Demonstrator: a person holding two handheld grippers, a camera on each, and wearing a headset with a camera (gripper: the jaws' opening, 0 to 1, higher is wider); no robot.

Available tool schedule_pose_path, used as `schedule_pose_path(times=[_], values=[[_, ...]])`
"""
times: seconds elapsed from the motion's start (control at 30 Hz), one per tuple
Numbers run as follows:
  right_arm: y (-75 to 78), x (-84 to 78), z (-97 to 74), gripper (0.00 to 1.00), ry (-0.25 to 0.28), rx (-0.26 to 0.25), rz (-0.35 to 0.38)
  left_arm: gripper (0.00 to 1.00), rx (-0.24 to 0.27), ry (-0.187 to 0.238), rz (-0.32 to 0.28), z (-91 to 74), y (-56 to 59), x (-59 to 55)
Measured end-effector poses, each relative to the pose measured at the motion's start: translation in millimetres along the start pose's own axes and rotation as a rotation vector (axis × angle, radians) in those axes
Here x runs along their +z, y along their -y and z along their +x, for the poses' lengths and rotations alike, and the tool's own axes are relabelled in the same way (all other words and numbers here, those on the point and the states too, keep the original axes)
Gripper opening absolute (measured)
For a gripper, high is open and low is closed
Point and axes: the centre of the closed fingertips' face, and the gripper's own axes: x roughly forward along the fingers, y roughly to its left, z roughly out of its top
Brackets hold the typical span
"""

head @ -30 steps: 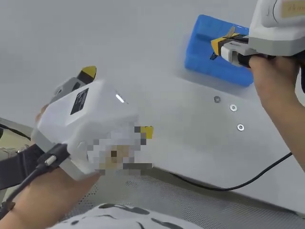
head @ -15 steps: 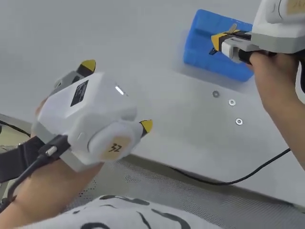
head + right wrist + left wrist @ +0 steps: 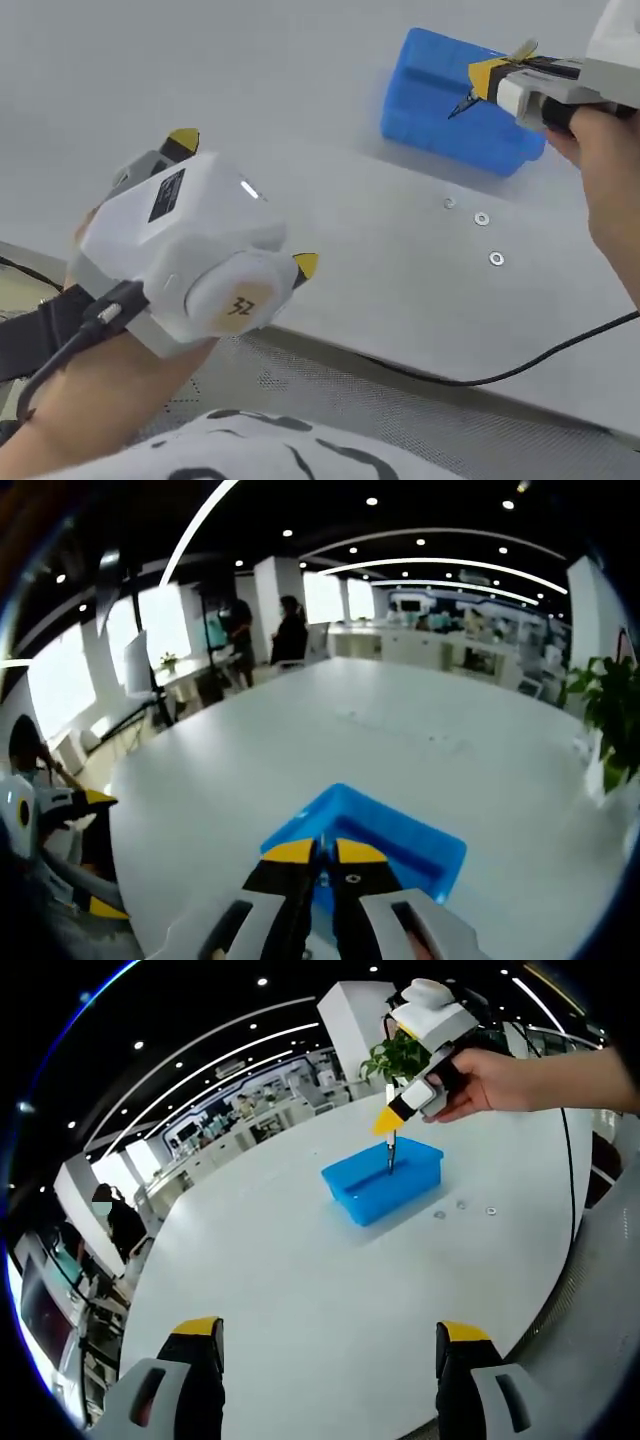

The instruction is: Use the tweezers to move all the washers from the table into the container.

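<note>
White table [image 3: 380, 250]: all the work lies on its far right part.

Left gripper [image 3: 244, 202]: large at the lower left of the head view, off the table's near edge. The left hand [image 3: 110, 400] grips it from behind and below, with a dark strap at the wrist. Its body is tilted and the yellow-tipped jaws point away toward the table. In its own view [image 3: 330, 1330] the jaws stand wide apart with nothing between them.

Blue container [image 3: 440, 120]: rectangular, open top, sitting flat on the table at the far right.

Right gripper [image 3: 505, 65]: held high at the upper right by the right hand [image 3: 600, 150], reaching in over the container. Its own view [image 3: 322, 855] shows the jaws drawn nearly together, clamped on the tweezers [image 3: 462, 103].

Tweezers: the thin dark tips stick out past the yellow jaw ends. In the left gripper view they [image 3: 390, 1152] point down into the container's opening. Whether the tips hold anything or touch the container cannot be told.

Washers: three on the bare table just beside the container, on its near side, at [image 3: 449, 204], [image 3: 482, 218] and [image 3: 496, 259]. They lie apart from each other.
</note>
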Motion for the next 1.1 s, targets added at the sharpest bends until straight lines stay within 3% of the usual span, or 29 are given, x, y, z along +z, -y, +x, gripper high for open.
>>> schedule_pose_path(times=[0.2,0.4,0.7,1.1], values=[[-4.8,0.1,-12.8,0.03,0.018,0.003,0.012,0.89,-0.002,-0.003,0.003,0.4,0.5,-0.6],[-18.2,-7.0,-23.0,0.03,0.016,0.025,-0.046,0.89,-0.001,-0.005,0.004,0.3,0.2,-1.1],[-27.8,-35.7,-32.0,0.03,-0.034,0.029,-0.041,0.9,0.004,-0.007,0.003,0.1,-0.7,-1.8],[-28.0,-69.8,-24.9,0.03,-0.089,0.035,-0.027,0.9,0.001,-0.013,0.008,0.7,0.5,-2.7]])
